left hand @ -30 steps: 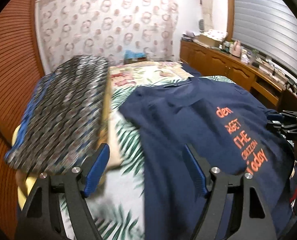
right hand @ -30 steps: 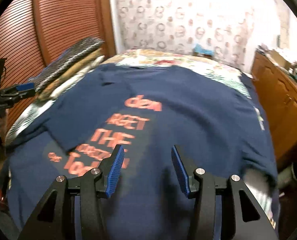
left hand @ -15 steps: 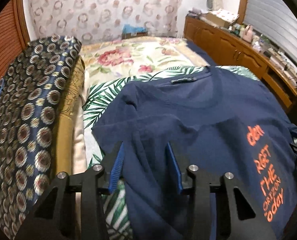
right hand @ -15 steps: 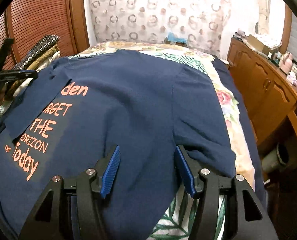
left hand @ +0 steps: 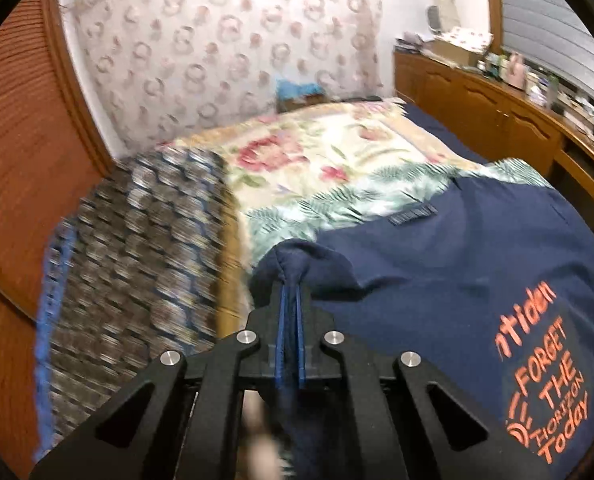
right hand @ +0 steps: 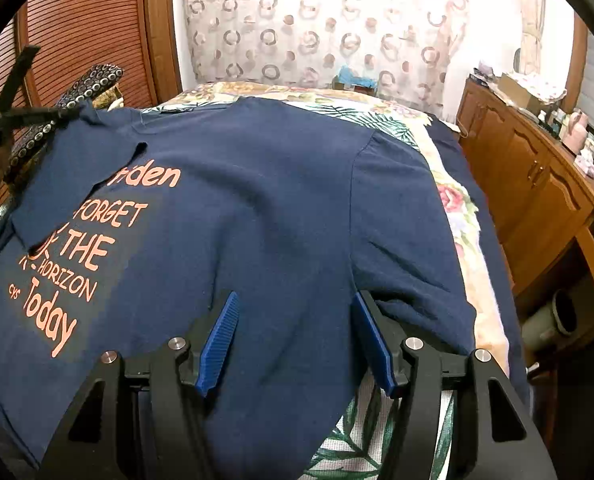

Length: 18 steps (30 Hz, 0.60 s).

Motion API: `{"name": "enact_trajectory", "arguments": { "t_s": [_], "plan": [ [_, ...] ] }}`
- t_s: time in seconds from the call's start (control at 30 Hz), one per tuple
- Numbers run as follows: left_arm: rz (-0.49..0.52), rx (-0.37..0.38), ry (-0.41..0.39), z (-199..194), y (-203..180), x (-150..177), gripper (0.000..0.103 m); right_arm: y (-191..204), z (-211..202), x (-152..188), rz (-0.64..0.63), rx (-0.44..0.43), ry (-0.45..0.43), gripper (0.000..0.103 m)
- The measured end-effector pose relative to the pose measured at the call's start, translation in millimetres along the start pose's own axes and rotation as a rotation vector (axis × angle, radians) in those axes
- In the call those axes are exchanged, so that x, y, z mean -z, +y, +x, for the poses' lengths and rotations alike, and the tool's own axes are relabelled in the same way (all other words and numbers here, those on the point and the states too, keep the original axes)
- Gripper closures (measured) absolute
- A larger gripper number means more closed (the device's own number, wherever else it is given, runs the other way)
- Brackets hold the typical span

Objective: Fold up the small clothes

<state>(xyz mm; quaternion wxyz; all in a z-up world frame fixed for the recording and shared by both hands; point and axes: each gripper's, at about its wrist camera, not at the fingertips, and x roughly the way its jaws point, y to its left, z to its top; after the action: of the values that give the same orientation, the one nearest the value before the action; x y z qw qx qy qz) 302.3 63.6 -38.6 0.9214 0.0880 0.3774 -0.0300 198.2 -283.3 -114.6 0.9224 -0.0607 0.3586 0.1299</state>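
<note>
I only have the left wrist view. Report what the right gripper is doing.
Observer: The right gripper is open over the navy T-shirt; cloth lies between its fingers, unpinched.
Operator: Locate the free sleeve.
Observer: The free sleeve lies flat on the bedspread, just beyond the right gripper.
Operator: Check the print.
Observer: The pinched sleeve, held by the left gripper, overlaps the first letters of the orange lettering.
</note>
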Motion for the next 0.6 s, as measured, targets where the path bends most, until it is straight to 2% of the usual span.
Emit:
{"name": "enact_trajectory", "arguments": {
  "t_s": [0.17, 0.23, 0.3, 0.33, 0.37, 0.43, 0.5, 0.6],
  "plan": [
    [-0.006, -0.030, 0.008, 3, 13, -5, 0.097, -1, 0, 0, 0.000, 0.000, 0.000, 0.041],
    [-0.011, -0.014, -0.008, -1, 13, -4, 0.093, 0, 0, 0, 0.000, 0.000, 0.000, 0.041],
    [-0.022, 0.022, -0.038, -12, 6, -1, 0.075, 0, 1, 0, 0.000, 0.000, 0.000, 0.041],
    [-0.023, 0.039, -0.050, -16, 3, 0, 0.070, 0, 1, 0, 0.000, 0.000, 0.000, 0.041],
    [-0.018, 0.064, -0.068, -20, -3, 1, 0.058, 0, 0, 0, 0.001, 0.000, 0.000, 0.041],
    [-0.002, 0.105, -0.086, -28, -16, 2, 0.051, 0, 0, 0, 0.001, 0.001, 0.000, 0.041],
    [0.021, 0.157, -0.094, -32, -32, 3, 0.036, 0, 1, 0, 0.001, 0.000, 0.000, 0.041],
    [0.071, 0.230, -0.123, -39, -56, 3, 0.024, 0, 1, 0, 0.001, 0.003, -0.001, 0.041]
  ]
}}
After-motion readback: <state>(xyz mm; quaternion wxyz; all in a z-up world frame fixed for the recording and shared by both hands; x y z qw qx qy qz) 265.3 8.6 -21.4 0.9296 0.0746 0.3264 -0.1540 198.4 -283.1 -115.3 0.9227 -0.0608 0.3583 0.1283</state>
